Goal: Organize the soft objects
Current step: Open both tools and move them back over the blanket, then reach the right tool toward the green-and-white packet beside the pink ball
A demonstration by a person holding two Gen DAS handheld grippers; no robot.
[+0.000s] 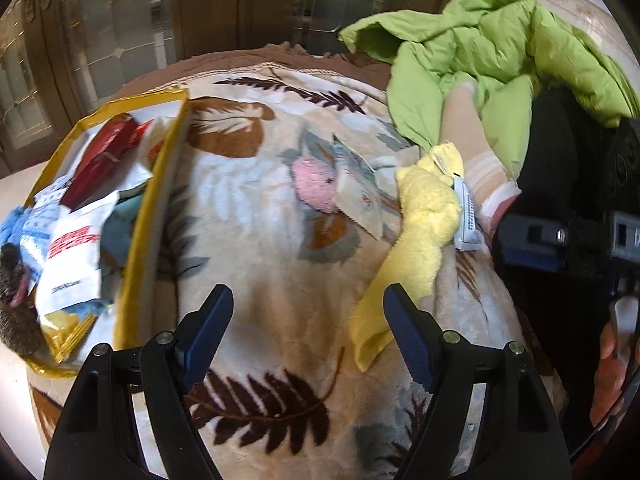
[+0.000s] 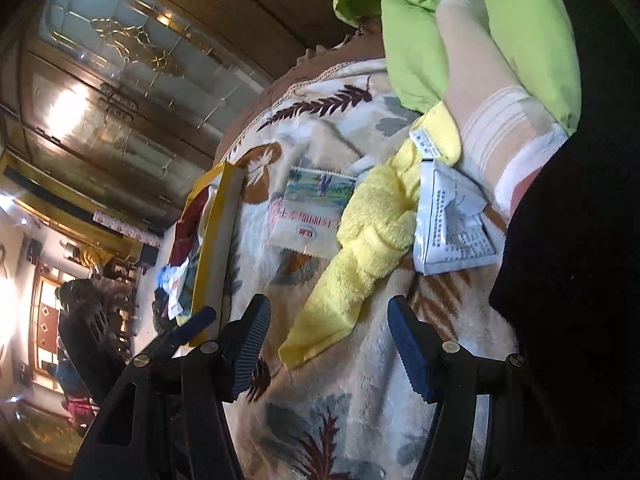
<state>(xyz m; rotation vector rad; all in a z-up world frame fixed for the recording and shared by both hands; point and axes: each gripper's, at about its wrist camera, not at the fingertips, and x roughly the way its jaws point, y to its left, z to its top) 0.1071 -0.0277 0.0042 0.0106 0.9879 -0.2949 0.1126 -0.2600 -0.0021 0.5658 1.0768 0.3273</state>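
The yellow towel (image 1: 420, 236), soft and fluffy, lies crumpled in a long strip on the plush leaf-patterned blanket (image 1: 260, 264). At far left stands a gold-rimmed box (image 1: 160, 184) full of packets and cloths. A flat paper sachet (image 1: 358, 194) lies just left of the towel, a white printed packet (image 2: 452, 224) touches its right side. The left tongs (image 1: 308, 320) are apart, the towel's lower corner beside their right finger. The right tongs (image 2: 330, 340) are also apart, the towel's end between their tips.

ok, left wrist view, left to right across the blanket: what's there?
yellow box of packets → pictured sachet → yellow towel → white packet → beige stocking. Green jacket lies behind, far right.
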